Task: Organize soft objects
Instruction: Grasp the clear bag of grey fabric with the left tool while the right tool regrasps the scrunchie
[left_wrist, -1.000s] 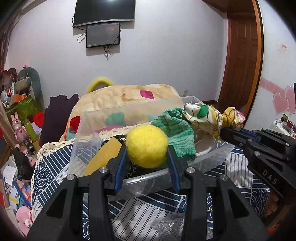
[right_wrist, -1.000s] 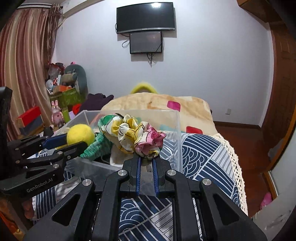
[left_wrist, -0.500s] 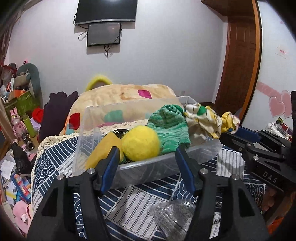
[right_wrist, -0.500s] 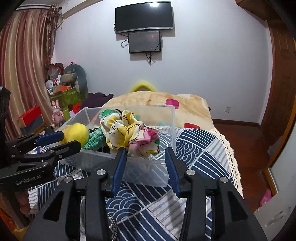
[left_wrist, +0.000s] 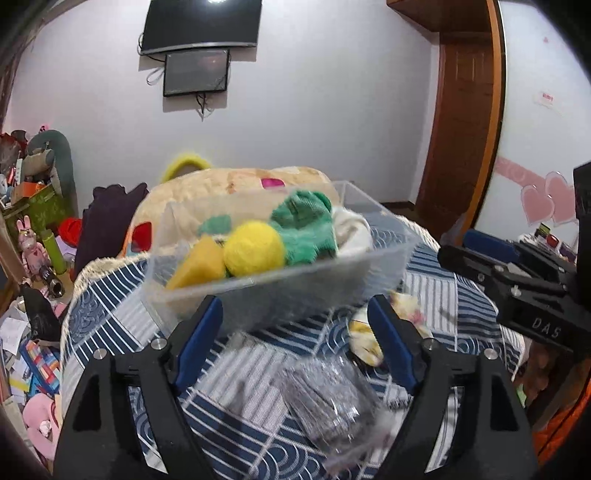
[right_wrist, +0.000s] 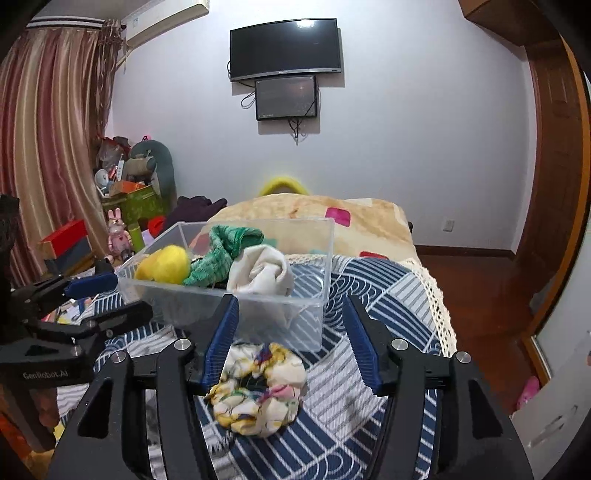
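Observation:
A clear plastic bin stands on the blue-striped bed cover. In it lie a yellow felt ball, an orange-yellow piece, a green knitted cloth and a white cloth. My left gripper is open and empty in front of the bin. My right gripper is open. A floral scrunchie lies on the cover just below its fingers, outside the bin; it also shows in the left wrist view. A silvery mesh item lies near the left gripper.
A beige blanket is heaped behind the bin. Toys, boxes and clutter fill the floor at the left. A wooden door is at the right. A TV and monitor hang on the wall.
Both grippers opened wider and pulled back from the bin. The ball stayed in the bin. The scrunchie dropped from the bin's edge onto the cover in front.

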